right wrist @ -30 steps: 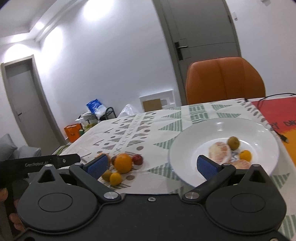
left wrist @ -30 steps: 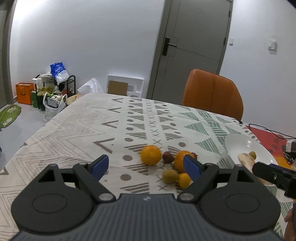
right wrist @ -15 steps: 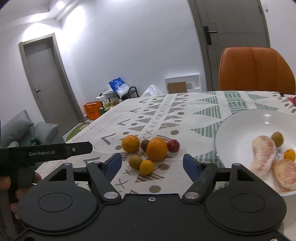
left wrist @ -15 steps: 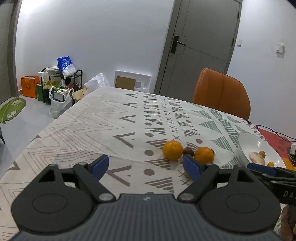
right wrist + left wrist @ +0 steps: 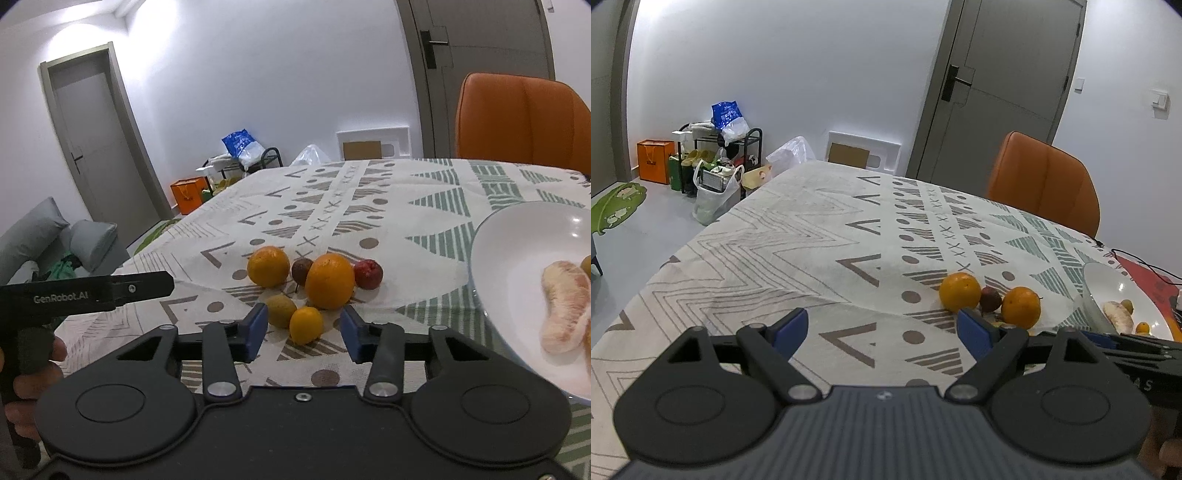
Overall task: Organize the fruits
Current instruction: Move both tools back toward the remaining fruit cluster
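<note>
Right gripper (image 5: 303,332) swung from the white plate (image 5: 509,258) to the fruit pile, jaws just been closing, small yellow-orange fruit (image 5: 306,325) between pads, not pressed. Left of pile: left gripper (image 5: 882,332) wide open, empty, over bench (image 5: 775,251). Oranges (image 5: 330,281) just behind that fruit; pomelo segment (image 5: 563,306) on plate, right.

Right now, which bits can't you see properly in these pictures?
- Left wrist view: the small yellow and green fruits hide behind the left gripper.
- Right wrist view: the white plate and peeled pomelo segment are cut off by the right edge.
- Small dark round fruit: kind unclear.
</note>
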A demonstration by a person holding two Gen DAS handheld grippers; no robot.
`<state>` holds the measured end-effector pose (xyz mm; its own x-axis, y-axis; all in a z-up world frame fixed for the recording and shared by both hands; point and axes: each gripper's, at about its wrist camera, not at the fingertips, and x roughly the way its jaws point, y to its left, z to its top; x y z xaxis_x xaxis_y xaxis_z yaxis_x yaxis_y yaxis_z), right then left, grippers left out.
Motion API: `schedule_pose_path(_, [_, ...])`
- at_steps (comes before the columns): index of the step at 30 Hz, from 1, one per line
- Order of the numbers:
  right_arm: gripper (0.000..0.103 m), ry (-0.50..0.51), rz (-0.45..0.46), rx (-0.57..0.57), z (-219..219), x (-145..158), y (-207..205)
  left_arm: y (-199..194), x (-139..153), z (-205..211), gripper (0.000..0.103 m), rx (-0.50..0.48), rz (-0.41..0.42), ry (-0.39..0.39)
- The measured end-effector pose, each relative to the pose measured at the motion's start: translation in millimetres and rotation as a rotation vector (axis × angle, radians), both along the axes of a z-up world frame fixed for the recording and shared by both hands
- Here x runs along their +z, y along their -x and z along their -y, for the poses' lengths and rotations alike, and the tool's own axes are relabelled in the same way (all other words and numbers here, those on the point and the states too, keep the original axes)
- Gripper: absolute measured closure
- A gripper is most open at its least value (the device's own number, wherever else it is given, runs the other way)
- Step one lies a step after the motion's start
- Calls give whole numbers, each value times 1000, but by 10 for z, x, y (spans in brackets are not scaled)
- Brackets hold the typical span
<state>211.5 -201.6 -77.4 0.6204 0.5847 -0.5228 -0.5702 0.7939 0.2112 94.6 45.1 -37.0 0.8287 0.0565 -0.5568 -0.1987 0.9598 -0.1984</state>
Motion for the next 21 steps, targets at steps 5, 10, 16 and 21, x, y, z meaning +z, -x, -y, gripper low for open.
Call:
schedule_pose_path(5, [64,23,-8,2,-78,-85,-57,-48,-49,-14,17,-13,-7,7])
schedule_pose_path(10, [83,37,-16,10,-107,-159,-85,-104,-64,51,17,-32,-10,2])
schedule_pose_path(16, [83,22,14,-1,32,-85,-42,-177,-62,222,17,-69,-5,-14])
schedule_pose_path(21, [83,3,25,-33,197,-35,-41,-260,-53,378,19,-100,-2,-18])
